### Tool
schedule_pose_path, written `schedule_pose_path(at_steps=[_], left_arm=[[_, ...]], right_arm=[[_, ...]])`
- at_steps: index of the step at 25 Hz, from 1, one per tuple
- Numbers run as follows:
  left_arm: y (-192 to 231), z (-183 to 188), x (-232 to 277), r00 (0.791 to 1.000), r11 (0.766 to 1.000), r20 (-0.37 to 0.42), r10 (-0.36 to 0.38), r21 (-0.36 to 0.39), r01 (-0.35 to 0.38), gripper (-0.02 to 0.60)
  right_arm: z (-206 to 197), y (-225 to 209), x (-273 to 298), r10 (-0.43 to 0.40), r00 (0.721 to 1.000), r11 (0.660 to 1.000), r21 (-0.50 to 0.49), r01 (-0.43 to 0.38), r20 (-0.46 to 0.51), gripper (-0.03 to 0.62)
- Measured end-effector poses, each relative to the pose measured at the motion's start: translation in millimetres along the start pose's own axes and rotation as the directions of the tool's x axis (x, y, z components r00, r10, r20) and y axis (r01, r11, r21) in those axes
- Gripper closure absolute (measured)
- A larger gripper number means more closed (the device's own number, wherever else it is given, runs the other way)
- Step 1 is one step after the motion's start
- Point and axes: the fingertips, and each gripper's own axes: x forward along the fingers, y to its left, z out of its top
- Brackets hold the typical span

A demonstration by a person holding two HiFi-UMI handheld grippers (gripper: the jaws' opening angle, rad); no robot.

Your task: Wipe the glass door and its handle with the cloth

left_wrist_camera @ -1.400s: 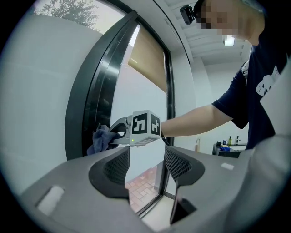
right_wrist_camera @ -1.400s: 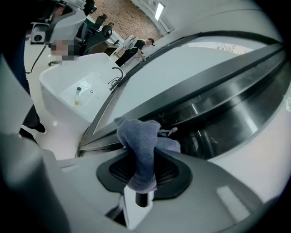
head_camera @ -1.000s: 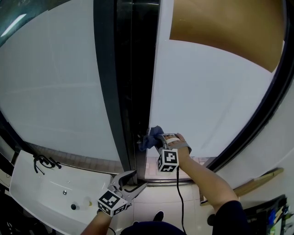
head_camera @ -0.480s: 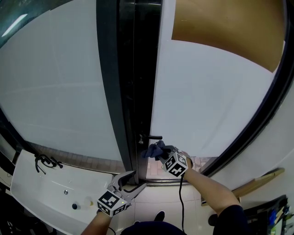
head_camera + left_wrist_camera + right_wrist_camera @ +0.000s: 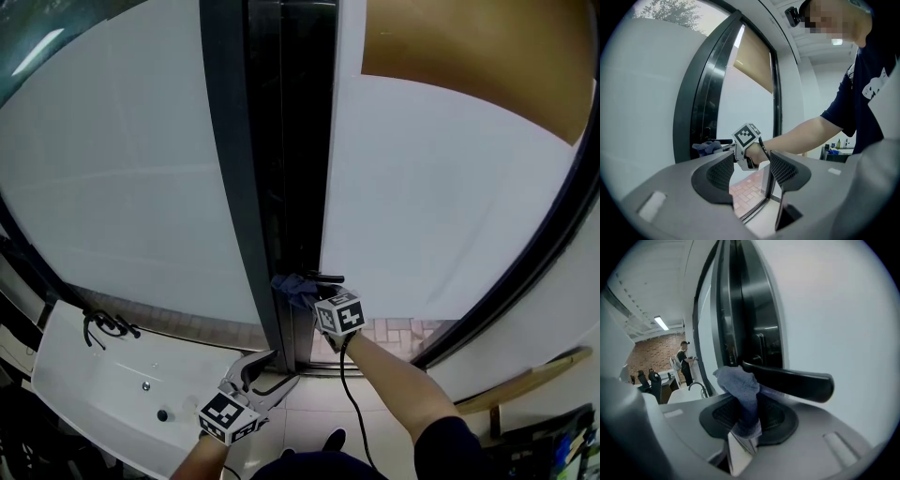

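Observation:
The frosted glass door [image 5: 441, 197] stands ajar beside a dark frame. Its black lever handle [image 5: 330, 278] juts out at waist height. My right gripper [image 5: 306, 292] is shut on a blue cloth [image 5: 292, 285], which presses against the handle's end nearest the door edge. In the right gripper view the cloth [image 5: 739, 386] bunches up from the jaws and touches the underside of the handle [image 5: 797, 381]. My left gripper [image 5: 274, 367] hangs low and open, holding nothing. From the left gripper view the cloth [image 5: 707, 147] and handle [image 5: 724, 141] show ahead.
A dark door frame [image 5: 281, 187] runs vertically left of the handle. A white basin counter [image 5: 84, 394] with a black tap [image 5: 105, 325] lies lower left. A wooden pole [image 5: 525, 380] leans at lower right. A person [image 5: 685, 361] stands far off.
The right gripper dipped below the handle with the cloth, then moved up and left to the handle's end by the door edge. The left gripper stayed low and open.

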Motion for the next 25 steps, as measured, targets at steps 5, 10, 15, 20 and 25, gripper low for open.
schedule_pose_path(at_steps=[5, 10, 15, 20, 25], left_arm=[[8.2, -7.3, -6.7, 0.999, 0.999, -0.012, 0.032, -0.015, -0.032, 0.342], [16.5, -12.2, -7.1, 0.998, 0.998, -0.018, 0.055, -0.025, -0.056, 0.342], [18.7, -12.2, 0.8, 0.999, 0.999, -0.019, 0.046, -0.027, -0.047, 0.342], [18.2, -9.1, 7.8, 0.999, 0.999, -0.011, 0.033, -0.023, -0.034, 0.342], [21.0, -13.4, 8.9, 0.999, 0.999, -0.018, 0.031, -0.03, -0.032, 0.342]], right_arm=[[-0.7, -7.5, 22.9, -0.027, 1.0, 0.999, -0.02, 0.028, 0.011, 0.491], [-2.8, -24.6, 31.9, -0.029, 1.0, 0.999, -0.023, 0.03, 0.009, 0.491], [-14.9, -41.0, 29.2, -0.085, 0.995, 0.992, -0.099, 0.08, -0.052, 0.491], [-47.8, -73.4, 20.1, -0.187, 0.971, 0.978, -0.123, 0.169, -0.15, 0.491], [-51.6, -84.3, 2.5, -0.134, 0.987, 0.99, 0.032, 0.138, -0.091, 0.493]])
